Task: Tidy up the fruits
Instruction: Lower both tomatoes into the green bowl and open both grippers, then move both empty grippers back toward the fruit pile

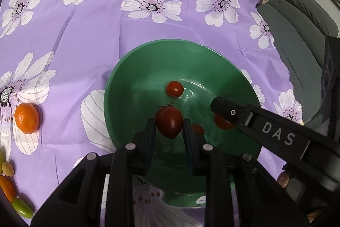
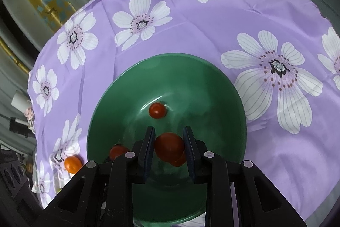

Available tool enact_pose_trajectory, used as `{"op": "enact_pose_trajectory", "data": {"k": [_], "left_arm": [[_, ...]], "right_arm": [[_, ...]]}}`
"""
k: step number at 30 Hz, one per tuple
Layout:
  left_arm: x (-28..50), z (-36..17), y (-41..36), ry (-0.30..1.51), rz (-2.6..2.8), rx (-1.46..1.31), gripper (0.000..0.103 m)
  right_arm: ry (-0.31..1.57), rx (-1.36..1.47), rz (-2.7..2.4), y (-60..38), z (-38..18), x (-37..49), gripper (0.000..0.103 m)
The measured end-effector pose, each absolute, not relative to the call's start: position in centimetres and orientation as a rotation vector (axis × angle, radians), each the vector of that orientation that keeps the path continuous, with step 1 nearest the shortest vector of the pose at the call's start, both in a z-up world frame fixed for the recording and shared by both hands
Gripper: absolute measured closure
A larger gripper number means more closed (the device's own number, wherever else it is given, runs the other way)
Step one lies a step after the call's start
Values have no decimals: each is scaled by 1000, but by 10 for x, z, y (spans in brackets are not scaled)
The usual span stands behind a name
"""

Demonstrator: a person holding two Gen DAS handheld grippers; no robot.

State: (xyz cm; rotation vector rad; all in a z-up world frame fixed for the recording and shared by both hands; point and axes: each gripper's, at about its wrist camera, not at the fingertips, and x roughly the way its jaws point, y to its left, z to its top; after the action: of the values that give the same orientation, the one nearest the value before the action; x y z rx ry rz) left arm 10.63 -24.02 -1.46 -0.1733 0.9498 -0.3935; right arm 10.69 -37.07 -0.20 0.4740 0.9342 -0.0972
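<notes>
Both grippers hung over the round green plastic bowl (image 1: 131,78) on the purple flowered cloth (image 1: 85,35). The left gripper (image 1: 169,128) clamped a dark red pointed tomato (image 1: 169,122); the right gripper (image 2: 169,145) pinched a rounder red tomato (image 2: 169,147), another seemingly half-hidden behind it. A small orange mandarin (image 1: 27,112) lay outside the bowl.

A green bowl (image 1: 148,61) fills the lower centre of the left wrist view. A round red tomato (image 1: 174,88) lies loose at its middle. Below that, a darker, pointed tomato (image 1: 169,123) with a stem is pinched between black tongs. An orange mandarin (image 1: 27,118) sits at the left edge on the purple cloth.
</notes>
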Motion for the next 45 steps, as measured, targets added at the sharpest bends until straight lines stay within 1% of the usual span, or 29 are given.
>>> {"op": "enact_pose_trajectory", "data": {"k": [2, 4, 6, 8, 10, 11, 12, 13, 15, 20, 24, 27, 31, 35, 39, 45], "left_arm": [[106, -13, -240, 941, -390, -158, 78], [104, -9, -238, 934, -385, -154, 75], [100, -3, -233, 923, -395, -166, 69], [95, 3, -227, 911, -389, -172, 66], [89, 12, -217, 888, -382, -187, 65], [84, 17, -210, 872, -379, -199, 64], [80, 22, -202, 858, -374, -213, 61], [76, 27, -191, 842, -363, -232, 60], [68, 36, -170, 819, -328, -262, 57], [50, 47, -111, 776, -211, -246, 56], [35, 38, -56, 771, -91, -274, 56], [24, 25, -9, 763, -3, -356, 56], [22, 11, 31, 753, 81, -475, 55], [26, 0, 51, 776, 139, -547, 56], [29, -3, 57, 787, 159, -559, 56], [30, -7, 60, 800, 160, -559, 56]], "right_arm": [[933, 478, -93, -371, -2, 106, 74], [931, 484, -86, -370, -2, 106, 74], [921, 485, -80, -370, -1, 105, 74], [902, 485, -73, -368, 2, 105, 74], [878, 476, -56, -365, 5, 105, 56], [861, 479, -40, -363, 6, 104, 37], [844, 487, -25, -362, 7, 103, 28], [828, 497, -8, -359, 9, 103, 27], [812, 500, 10, -354, 9, 103, 27], [776, 448, -55, -344, 8, 103, 26], [805, 365, -159, -340, 3, 106, 26], [805, 385, -141, -337, 2, 106, 26], [816, 350, -194, -327, -3, 103, 26], [856, 290, -224, -316, -13, 106, 26], [790, 307, -230, -316, -9, 103, 26], [744, 329, -246, -322, -2, 91, 26]]}}
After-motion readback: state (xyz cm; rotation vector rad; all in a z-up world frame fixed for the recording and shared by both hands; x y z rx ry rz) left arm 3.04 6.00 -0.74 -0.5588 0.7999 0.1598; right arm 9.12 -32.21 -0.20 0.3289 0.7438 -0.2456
